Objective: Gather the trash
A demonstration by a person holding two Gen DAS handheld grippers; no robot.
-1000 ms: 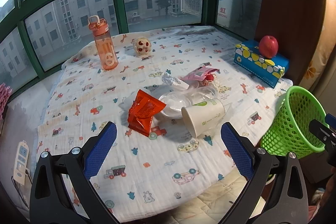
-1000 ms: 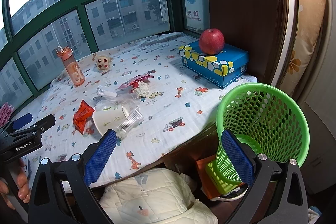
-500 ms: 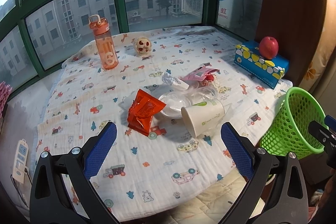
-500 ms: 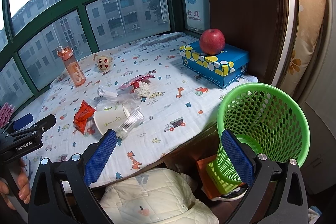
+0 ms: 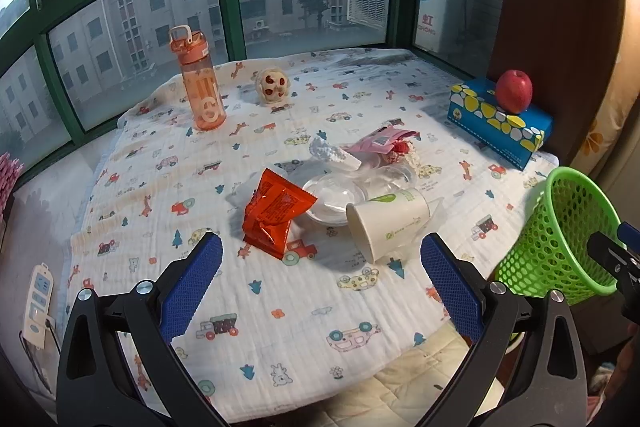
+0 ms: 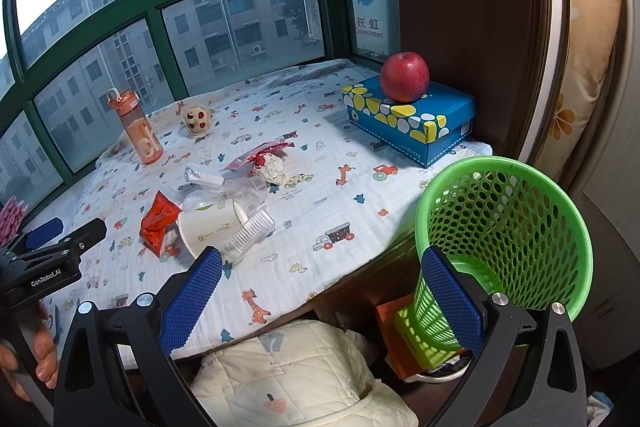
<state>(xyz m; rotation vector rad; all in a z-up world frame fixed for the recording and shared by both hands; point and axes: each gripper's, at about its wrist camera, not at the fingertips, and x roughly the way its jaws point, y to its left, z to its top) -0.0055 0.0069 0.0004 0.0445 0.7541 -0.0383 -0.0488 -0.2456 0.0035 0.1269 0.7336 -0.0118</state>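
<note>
Trash lies in the middle of the printed cloth: a red snack bag (image 5: 274, 213) (image 6: 158, 221), a tipped white paper cup (image 5: 386, 223) (image 6: 208, 227), clear plastic cups (image 5: 332, 197) (image 6: 250, 233), a pink wrapper (image 5: 380, 140) (image 6: 260, 153) and crumpled paper (image 6: 272, 169). A green mesh basket (image 5: 560, 239) (image 6: 504, 231) stands off the right edge, below the surface. My left gripper (image 5: 320, 283) is open and empty, just short of the bag and cup. My right gripper (image 6: 320, 299) is open and empty, near the basket's left side.
An orange water bottle (image 5: 200, 87) and a small round toy (image 5: 272, 87) stand at the back. A blue box (image 5: 500, 123) with a red apple (image 5: 514, 91) sits at the right. A white quilted bundle (image 6: 296, 375) lies below the front edge. A power strip (image 5: 38, 303) hangs left.
Both views shift only slightly; nothing on the cloth has moved and both grippers stay open.
</note>
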